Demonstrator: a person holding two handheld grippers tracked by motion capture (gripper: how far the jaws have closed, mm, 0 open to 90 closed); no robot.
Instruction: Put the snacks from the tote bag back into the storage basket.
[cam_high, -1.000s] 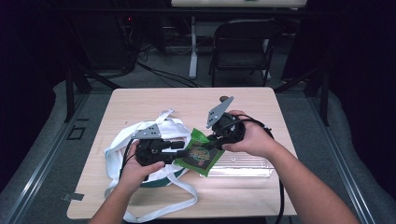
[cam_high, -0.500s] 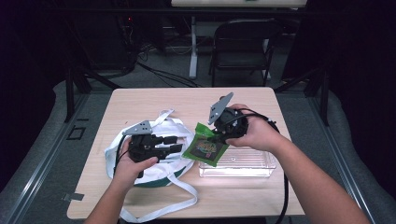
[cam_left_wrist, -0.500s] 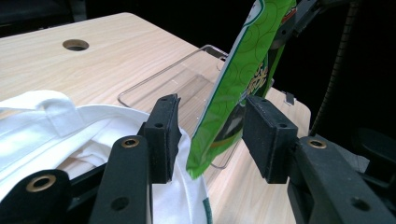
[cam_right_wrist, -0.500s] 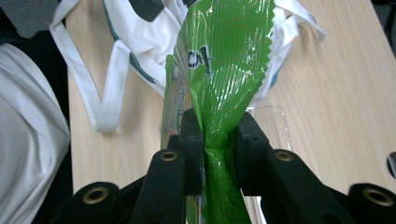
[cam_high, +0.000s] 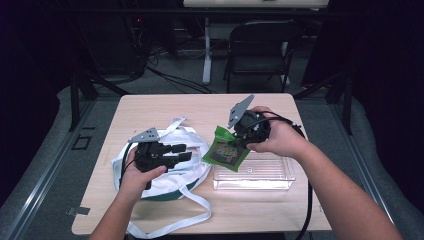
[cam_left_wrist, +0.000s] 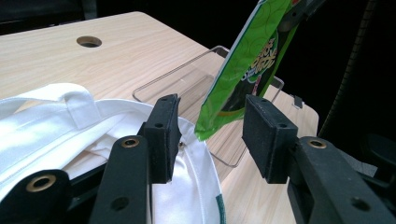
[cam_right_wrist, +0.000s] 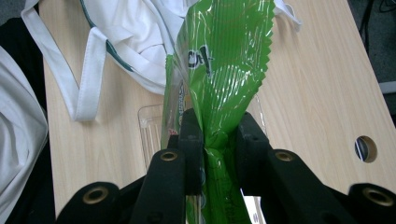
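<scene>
One wooden table (cam_high: 150, 107); white cloth bag (cam_high: 172, 177) with green trim crumpled left-near. Clear rectangular plastic tray (cam_high: 255, 176) right. Glossy green snack packet (cam_high: 226, 150) held above tray's left end, long axis tilted, serrated edge away from right gripper (cam_high: 239, 141), which pinches it. Left gripper (cam_high: 181, 151) spread over bag.

packet (cam_right_wrist: 219, 84) print: unreadable | packet lower end: hidden behind right tool (cam_right_wrist: 218, 140)
</scene>
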